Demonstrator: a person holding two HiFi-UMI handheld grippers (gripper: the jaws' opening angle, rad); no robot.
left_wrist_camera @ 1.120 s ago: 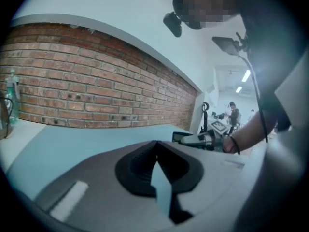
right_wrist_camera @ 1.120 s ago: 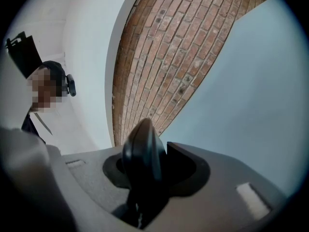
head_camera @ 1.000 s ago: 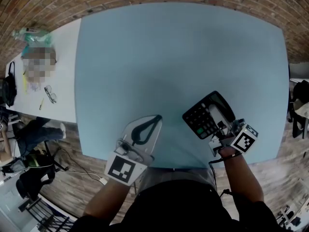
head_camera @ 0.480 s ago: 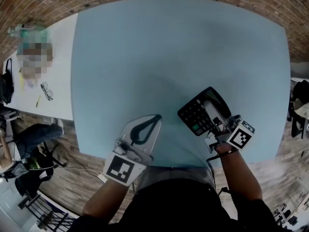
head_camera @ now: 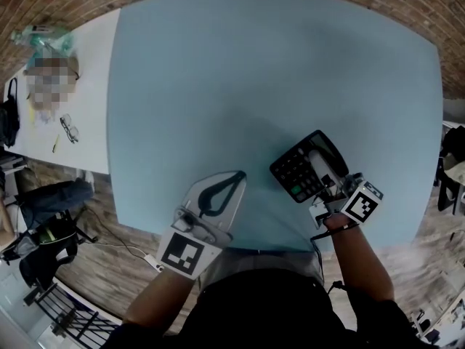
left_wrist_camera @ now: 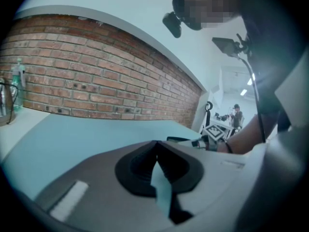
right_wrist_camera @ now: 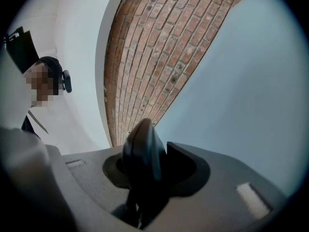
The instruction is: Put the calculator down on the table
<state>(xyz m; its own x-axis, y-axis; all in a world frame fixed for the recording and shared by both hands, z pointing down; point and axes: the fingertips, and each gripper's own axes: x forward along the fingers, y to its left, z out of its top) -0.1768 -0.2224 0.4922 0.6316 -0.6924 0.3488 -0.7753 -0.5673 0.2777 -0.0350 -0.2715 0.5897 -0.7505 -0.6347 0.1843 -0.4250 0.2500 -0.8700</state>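
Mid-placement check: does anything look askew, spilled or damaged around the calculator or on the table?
Nothing looks spilled or damaged. The one oddity is that the calculator lies diagonal to the edges of the table, pinched at its near end in the jaws of the right gripper. I cannot tell whether it already rests on the table.

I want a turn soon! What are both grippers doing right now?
Left gripper: closed, empty.
Right gripper: closed on the calculator.
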